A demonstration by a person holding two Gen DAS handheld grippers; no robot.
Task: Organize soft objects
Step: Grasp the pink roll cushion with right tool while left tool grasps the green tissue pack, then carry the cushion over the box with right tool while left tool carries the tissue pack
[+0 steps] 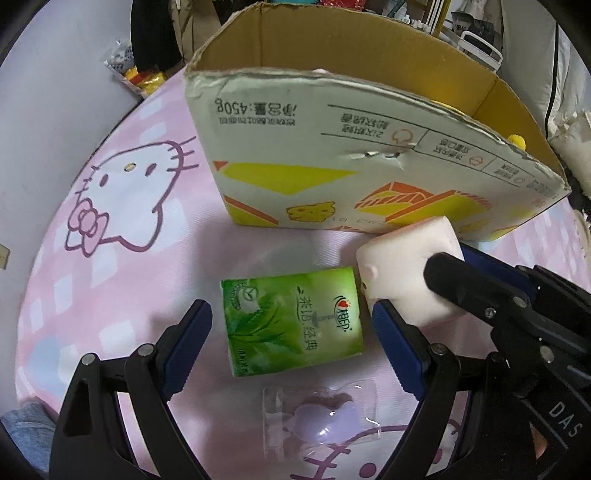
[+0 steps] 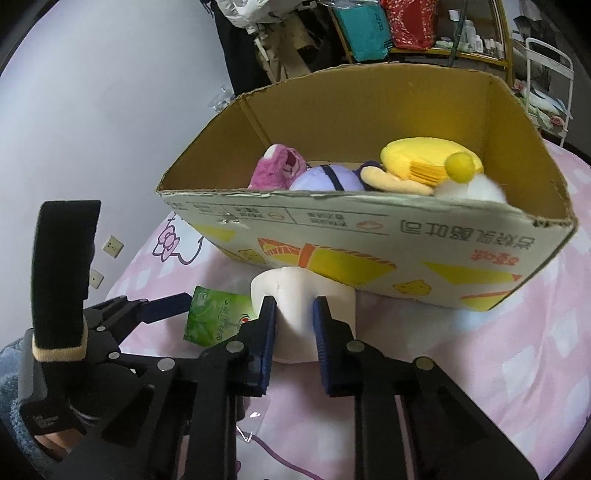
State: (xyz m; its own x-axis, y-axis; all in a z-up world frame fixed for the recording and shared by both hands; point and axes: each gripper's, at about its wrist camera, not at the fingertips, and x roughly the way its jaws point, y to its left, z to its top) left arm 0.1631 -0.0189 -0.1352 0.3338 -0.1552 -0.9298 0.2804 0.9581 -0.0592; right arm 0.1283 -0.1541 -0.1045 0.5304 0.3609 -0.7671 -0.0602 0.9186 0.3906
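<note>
Soft white squishy block toy point(image 2: 295, 295) sat pinched between the blue pads of my right tongs point(image 2: 294, 321), the foam visibly dented inward where the pads pressed. It was held just in front of the open cardboard box point(image 2: 369, 236) with yellow and orange print, near the lower edge of the box's front wall. In the left wrist view the same white block point(image 1: 402, 269) showed a small snout-like bump on one face, with the right tongs point(image 1: 413, 291) clamped across it from the right.

My left tongs point(image 1: 291, 328) stood wide apart and held nothing. Between their two blue-padded fingers lay a green plastic-wrapped tissue pack point(image 1: 291, 321), flat on the pink Hello Kitty bedsheet point(image 1: 122, 229), touched by neither finger. Just nearer the camera than the pack lay a pale purple soft toy in a clear plastic wrapper point(image 1: 321, 421).

Box contents, seen from the right wrist: a magenta plush bear point(image 2: 279, 166) at the left, a lavender round plush point(image 2: 325, 179) beside it, a yellow plush with a pompom point(image 2: 428, 162), and a white fluffy piece point(image 2: 476, 188) at the right. All lay against the front wall.

Shelf clutter point(image 2: 391, 29) stood behind the box.
</note>
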